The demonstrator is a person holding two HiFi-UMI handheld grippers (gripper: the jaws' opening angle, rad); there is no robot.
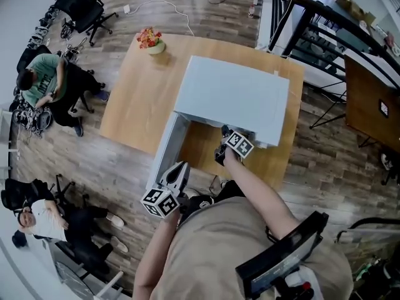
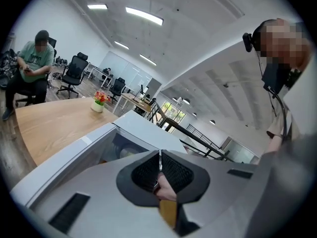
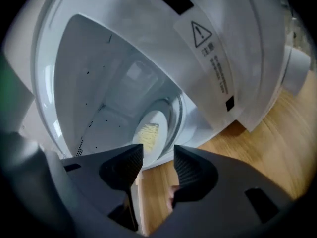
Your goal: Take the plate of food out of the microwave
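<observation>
Microwave (image 1: 234,95) sits on a wooden table (image 1: 134,99) at centre frame in the head view, its door (image 1: 164,152) swung open toward lower left; left gripper (image 2: 159,158) hangs by the door's outer edge, jaws pressed together on nothing; right gripper (image 3: 157,155) faces the open cavity, jaws spread, nothing between them; white plate (image 3: 158,120) of pale yellow food (image 3: 147,133) rests inside, just beyond the jaw tips at centre of the right gripper view; opening looks done; gripping the rim and drawing the plate out remain.
</observation>
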